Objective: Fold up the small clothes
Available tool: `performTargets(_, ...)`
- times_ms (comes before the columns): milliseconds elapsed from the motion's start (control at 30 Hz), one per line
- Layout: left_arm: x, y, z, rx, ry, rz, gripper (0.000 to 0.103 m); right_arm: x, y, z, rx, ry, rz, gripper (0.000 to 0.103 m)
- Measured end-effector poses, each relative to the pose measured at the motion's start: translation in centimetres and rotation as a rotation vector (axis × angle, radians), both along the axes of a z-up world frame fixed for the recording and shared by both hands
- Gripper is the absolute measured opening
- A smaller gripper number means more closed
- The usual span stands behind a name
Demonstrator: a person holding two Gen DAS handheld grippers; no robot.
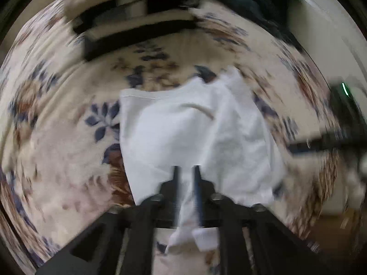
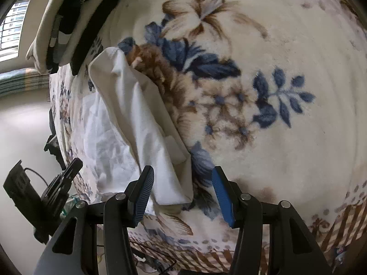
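Observation:
A small white garment (image 1: 192,133) lies partly folded on a floral blanket (image 1: 57,151). My left gripper (image 1: 187,171) is shut on the garment's near edge, and cloth hangs down between its fingers. The left wrist view is blurred by motion. In the right wrist view the same white garment (image 2: 137,123) lies bunched in a long fold on the blanket (image 2: 286,57). My right gripper (image 2: 182,178) is open and empty, with its jaws wide apart just over the garment's near corner. The left gripper (image 2: 66,176) shows at the far left of that view.
A stack of folded dark and beige clothes (image 1: 133,23) lies at the far side of the blanket, also in the right wrist view (image 2: 68,23). The blanket's edge and the floor (image 2: 23,126) are at the left. A window (image 2: 11,23) is top left.

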State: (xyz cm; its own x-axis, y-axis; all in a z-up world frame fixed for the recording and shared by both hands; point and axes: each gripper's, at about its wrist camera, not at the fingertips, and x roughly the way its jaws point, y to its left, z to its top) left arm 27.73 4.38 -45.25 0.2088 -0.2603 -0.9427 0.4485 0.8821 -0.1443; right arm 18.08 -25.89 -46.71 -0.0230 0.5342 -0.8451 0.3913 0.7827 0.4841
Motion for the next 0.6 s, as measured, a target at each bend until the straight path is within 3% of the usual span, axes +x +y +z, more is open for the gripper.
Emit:
performTargets(33, -1.1, -0.8, 0.1, 0.037, -0.02, -0.074, 0.066, 0.1, 0.0, 0.1, 0.004, -0.001, 0.001, 0.055)
performTargets(67, -2.1, -1.5, 0.0, 0.061, -0.025, -0.137, 0.076, 0.2, 0.0, 0.1, 0.008, -0.001, 0.003, 0.055)
performTargets(200, -5.5, -4.3, -1.9, 0.178, -0.018, -0.341, 0.076, 0.7, 0.2, 0.3, 0.003, -0.005, 0.018, 0.055)
performTargets(333, -6.9, -6.8, -3.8, 0.274, -0.072, -0.46, 0.076, 0.7, -0.2, -0.3, 0.0, 0.009, 0.009, 0.055)
performTargets(400, -7.0, -7.8, -4.6, 0.28, -0.073, -0.485, 0.065, 0.5, -0.5, -1.0, -0.004, 0.032, -0.005, 0.055)
performTargets(433, -6.8, -8.1, -4.8, 0.271, -0.062, -0.495, 0.027, 0.3, -0.7, -1.4, -0.003, 0.045, -0.012, 0.055)
performTargets(467, -6.5, -8.2, -4.9, 0.269, -0.06, -0.481, 0.008, 0.1, -0.9, -1.7, -0.001, 0.057, -0.02, 0.055)
performTargets(533, -5.5, -7.9, -4.3, 0.212, -0.041, -0.433, 0.008, -0.2, -1.2, -2.1, 0.0, 0.072, -0.034, 0.055)
performTargets(600, -3.6, -6.5, -3.6, 0.124, -0.02, -0.32, 0.007, -0.3, -1.4, -2.2, 0.0, 0.074, -0.038, 0.055)
